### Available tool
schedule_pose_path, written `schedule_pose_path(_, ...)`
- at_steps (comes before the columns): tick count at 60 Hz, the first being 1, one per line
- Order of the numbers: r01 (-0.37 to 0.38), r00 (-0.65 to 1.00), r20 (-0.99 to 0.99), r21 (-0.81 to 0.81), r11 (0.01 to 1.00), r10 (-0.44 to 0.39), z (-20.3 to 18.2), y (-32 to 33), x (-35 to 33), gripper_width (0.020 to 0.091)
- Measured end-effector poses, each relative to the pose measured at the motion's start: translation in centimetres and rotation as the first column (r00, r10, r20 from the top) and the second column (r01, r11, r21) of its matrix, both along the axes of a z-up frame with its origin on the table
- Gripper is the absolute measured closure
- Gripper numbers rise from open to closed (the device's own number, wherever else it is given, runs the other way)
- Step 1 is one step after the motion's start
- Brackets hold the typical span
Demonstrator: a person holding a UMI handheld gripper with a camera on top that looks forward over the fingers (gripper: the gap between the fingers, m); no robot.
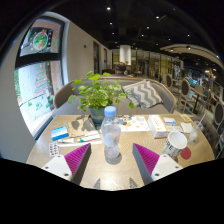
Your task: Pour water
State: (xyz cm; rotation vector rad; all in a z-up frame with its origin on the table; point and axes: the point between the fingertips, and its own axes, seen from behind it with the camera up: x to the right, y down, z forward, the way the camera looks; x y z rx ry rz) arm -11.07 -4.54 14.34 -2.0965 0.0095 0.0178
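The gripper view looks forward along two fingers over a wooden table (140, 165) in a lounge-like room. The gripper (111, 160) is open, its magenta pads (75, 157) spread wide and pressing on nothing.

A clear plastic water bottle (111, 133) with a pale cap stands upright on the table, just ahead of the fingers and centred on the gap between them. To its right, near the right finger, sits a paper cup (176, 143) with a red band, tilted in this wide view; it is probably where the water goes. Behind the bottle stands a leafy potted plant (99, 93), with cards and papers (70, 134) lying to the left.

The bottle looks light and thin-walled, so it should flex if squeezed hard, and its smooth sides may slip. The mid-body, below the shoulder, seems the best place to take hold.
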Motion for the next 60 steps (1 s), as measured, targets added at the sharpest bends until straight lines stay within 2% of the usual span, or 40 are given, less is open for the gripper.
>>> schedule_pose_path(13, 0.001, 0.999, -0.037, 0.038, 0.999, 0.001, -4.7, 8.4, -1.1, 0.028)
schedule_pose_path(21, 0.019, 0.999, -0.039, 0.059, 0.998, -0.017, -6.7, 11.3, -0.6, 0.0415)
schedule_pose_path(24, 0.023, 0.999, -0.048, 0.061, 0.998, -0.02, -7.4, 12.2, -0.6, 0.0505)
schedule_pose_path(26, 0.026, 0.998, -0.052, 0.064, 0.998, -0.022, -7.6, 12.5, -0.6, 0.0591)
schedule_pose_path(34, 0.011, 0.999, -0.044, 0.103, 0.995, -0.007, -7.2, 12.8, -0.5, 0.0665)
schedule_pose_path(40, -0.004, 0.999, -0.05, 0.104, 0.995, 0.009, -7.2, 12.7, -0.7, 0.0761)
schedule_pose_path(44, -0.003, 0.999, -0.052, 0.092, 0.996, 0.008, -7.1, 12.4, -0.6, 0.0791)
schedule_pose_path(51, -0.01, 0.998, -0.054, 0.1, 0.995, 0.015, -5.8, 12.2, -0.5, 0.0791)
schedule_pose_path(60, 0.002, 0.976, -0.216, 0.138, 0.99, 0.028, -0.7, 11.2, -0.7, 0.0793)
